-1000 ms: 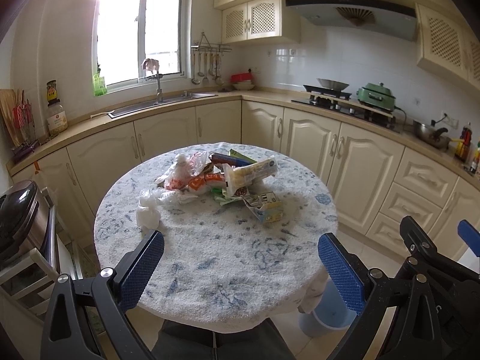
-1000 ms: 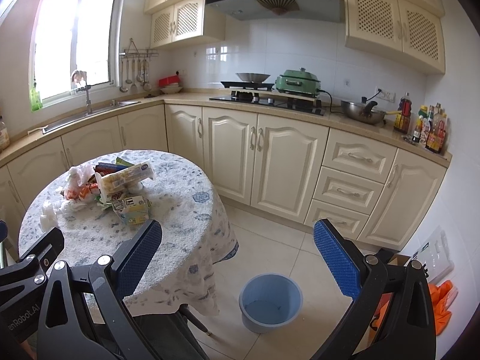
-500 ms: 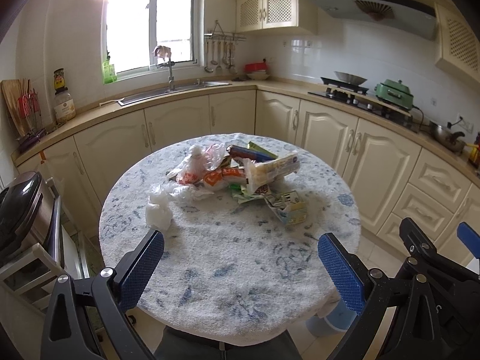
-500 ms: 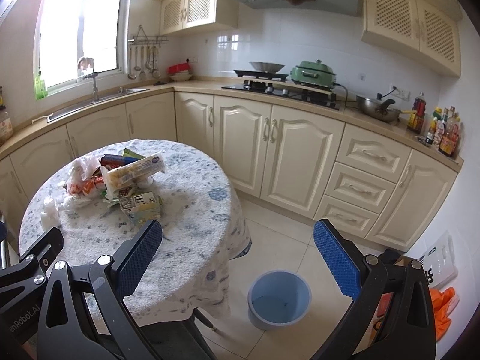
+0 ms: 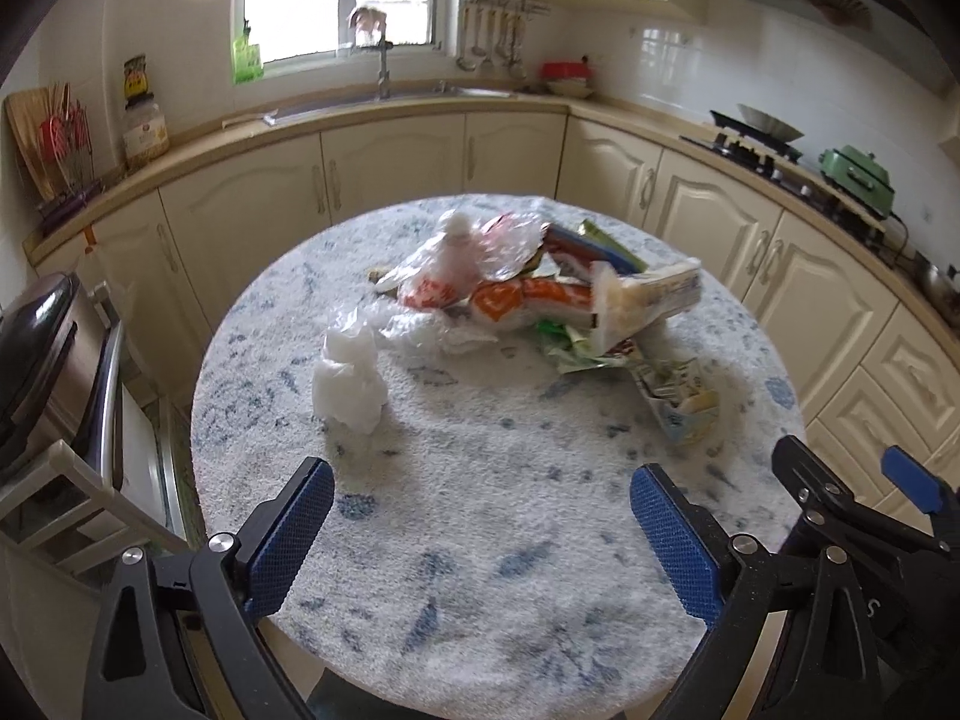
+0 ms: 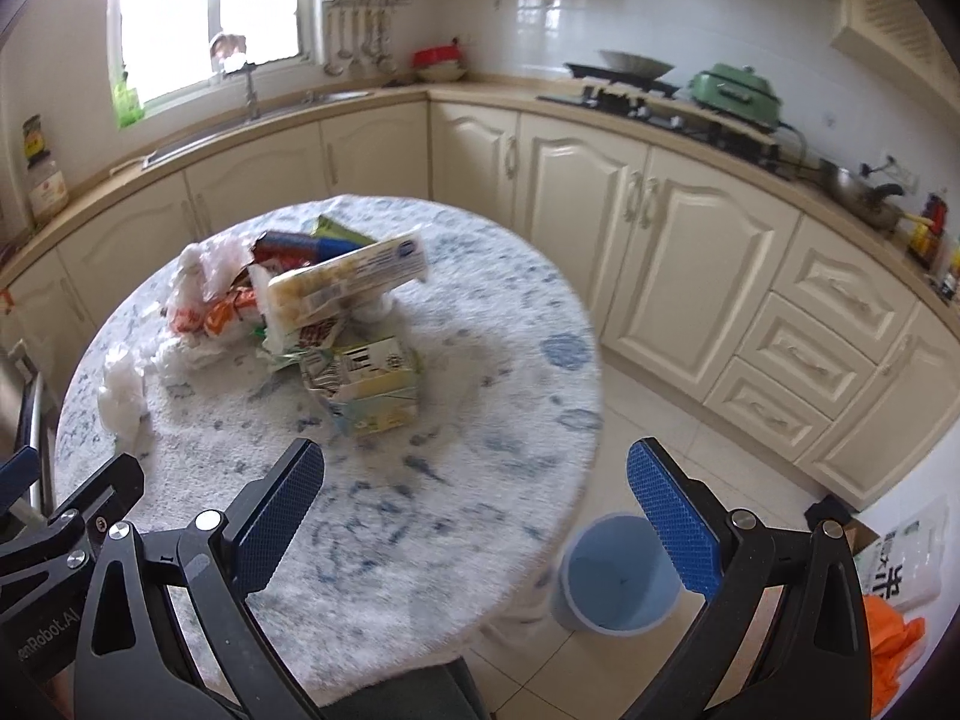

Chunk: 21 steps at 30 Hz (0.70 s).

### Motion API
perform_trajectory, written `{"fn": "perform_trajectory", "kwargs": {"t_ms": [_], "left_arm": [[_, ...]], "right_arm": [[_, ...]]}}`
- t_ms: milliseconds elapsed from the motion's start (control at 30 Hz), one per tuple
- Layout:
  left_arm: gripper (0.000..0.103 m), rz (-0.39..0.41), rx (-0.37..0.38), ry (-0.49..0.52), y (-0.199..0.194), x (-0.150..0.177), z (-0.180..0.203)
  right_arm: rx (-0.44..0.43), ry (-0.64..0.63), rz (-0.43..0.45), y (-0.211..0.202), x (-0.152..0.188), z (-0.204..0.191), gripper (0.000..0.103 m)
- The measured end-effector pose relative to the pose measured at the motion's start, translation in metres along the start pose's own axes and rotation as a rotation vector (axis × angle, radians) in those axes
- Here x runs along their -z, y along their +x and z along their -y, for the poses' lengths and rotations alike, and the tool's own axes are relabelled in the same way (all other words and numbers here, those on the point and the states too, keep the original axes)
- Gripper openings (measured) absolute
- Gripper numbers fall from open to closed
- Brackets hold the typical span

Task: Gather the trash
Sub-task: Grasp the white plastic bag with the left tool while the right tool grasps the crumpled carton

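A: Hovering over the near edge of a round table, what do the two grippers hold?

B: Nothing. The left gripper and the right gripper both have their blue pads spread wide, with nothing between them.

A: Where is the trash?

B: Past both, toward the table's middle and far side. Nearest the right gripper is a torn carton, just ahead and slightly left of its jaws. A white wad sits ahead and to the left of the left gripper, toward the table's left edge. Behind them lies a heap of wrappers, topped by a long yellow pack whose long axis runs left to right, tilted up at the right. A blue bin stands on the floor by the table's right edge.

A: Any change from a second ago?

B: Both cameras have moved closer; the trash looks larger and lies the same.
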<state>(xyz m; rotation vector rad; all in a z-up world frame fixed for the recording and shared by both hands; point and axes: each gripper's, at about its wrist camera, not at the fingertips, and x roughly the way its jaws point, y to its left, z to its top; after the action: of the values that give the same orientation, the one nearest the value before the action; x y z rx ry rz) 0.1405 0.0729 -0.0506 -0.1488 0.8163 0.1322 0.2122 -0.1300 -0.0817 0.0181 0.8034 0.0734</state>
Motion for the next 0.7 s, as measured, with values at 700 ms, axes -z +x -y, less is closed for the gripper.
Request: {"fn": "perform_trajectory", "kwargs": {"t_ms": [700], "left_arm": [[0.086,-0.134,-0.048,-0.184,0.113,-0.055,-0.095]], "right_arm": [[-0.048,-0.026,-0.243,0.134,-0.021,-0.041,0.101]]}}
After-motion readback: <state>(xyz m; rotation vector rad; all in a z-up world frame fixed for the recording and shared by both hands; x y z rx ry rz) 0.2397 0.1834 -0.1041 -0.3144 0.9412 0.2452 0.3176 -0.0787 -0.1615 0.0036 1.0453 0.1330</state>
